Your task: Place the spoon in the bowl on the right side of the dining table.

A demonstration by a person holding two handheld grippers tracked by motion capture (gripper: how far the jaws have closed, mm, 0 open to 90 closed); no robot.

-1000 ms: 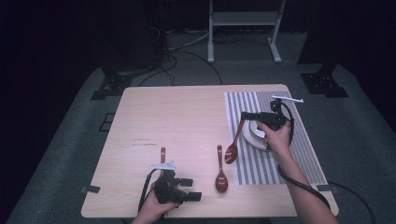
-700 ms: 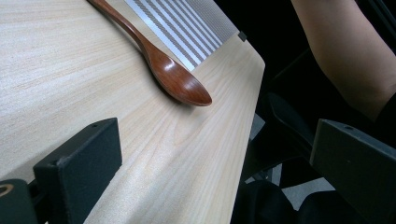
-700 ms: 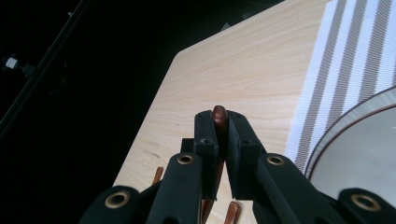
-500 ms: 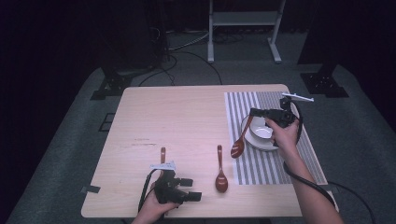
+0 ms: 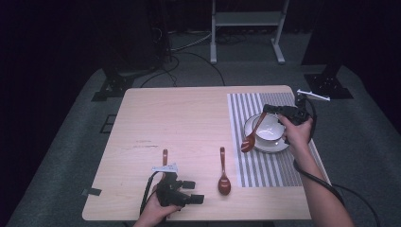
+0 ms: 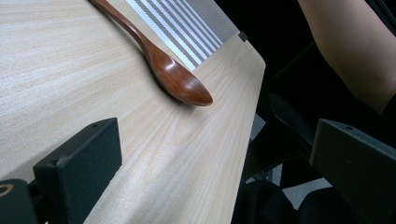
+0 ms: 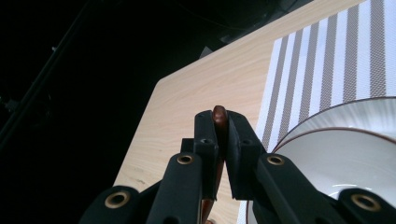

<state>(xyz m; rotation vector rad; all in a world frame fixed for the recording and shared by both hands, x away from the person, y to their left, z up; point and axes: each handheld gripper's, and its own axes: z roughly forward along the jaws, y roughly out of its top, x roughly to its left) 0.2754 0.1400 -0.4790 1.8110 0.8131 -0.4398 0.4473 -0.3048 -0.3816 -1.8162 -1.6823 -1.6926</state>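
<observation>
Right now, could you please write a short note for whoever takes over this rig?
Right tool: shut on a wooden spoon by its handle, held tilted over the edge of the white bowl and plate on the striped mat.
Left tool: open, resting low at the near table edge, holding nothing.
On the table: a second spoon beside the mat, a third by the left tool.
Done: one spoon lifted. Left, probably: set it in the bowl, then the other two.
</observation>
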